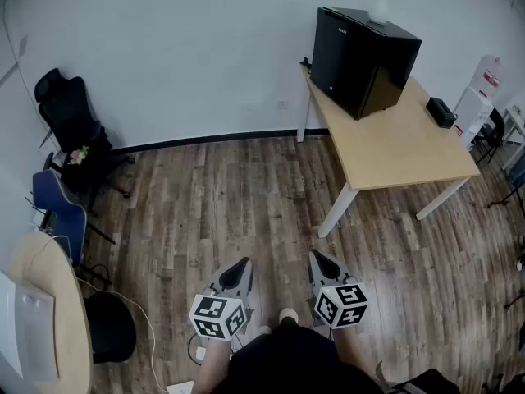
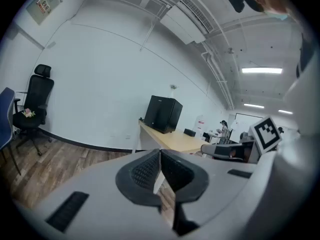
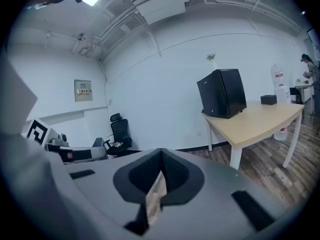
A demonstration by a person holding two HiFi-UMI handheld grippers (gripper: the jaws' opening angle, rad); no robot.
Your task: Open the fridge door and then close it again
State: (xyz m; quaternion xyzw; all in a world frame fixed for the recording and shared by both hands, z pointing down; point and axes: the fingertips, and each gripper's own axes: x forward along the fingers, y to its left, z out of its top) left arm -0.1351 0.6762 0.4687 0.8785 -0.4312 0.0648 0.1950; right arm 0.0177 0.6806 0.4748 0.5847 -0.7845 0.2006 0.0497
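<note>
A small black fridge [image 1: 361,60] stands with its door closed on the far end of a light wooden table [image 1: 402,146], well ahead and to the right. The fridge [image 2: 163,114] appears small in the left gripper view, and the fridge [image 3: 222,100] sits on the table at the right of the right gripper view. Both grippers are held low over the wooden floor, close to the person's body and far from the fridge. My left gripper [image 1: 243,267] is shut and empty. My right gripper [image 1: 316,258] is also shut with nothing in it.
A white vase [image 1: 379,2] stands on top of the fridge, a small black box [image 1: 440,112] on the table's right edge. Black office chair [image 1: 70,121] and blue chair [image 1: 59,208] stand at the left wall. A round table [image 1: 49,318] is at the near left.
</note>
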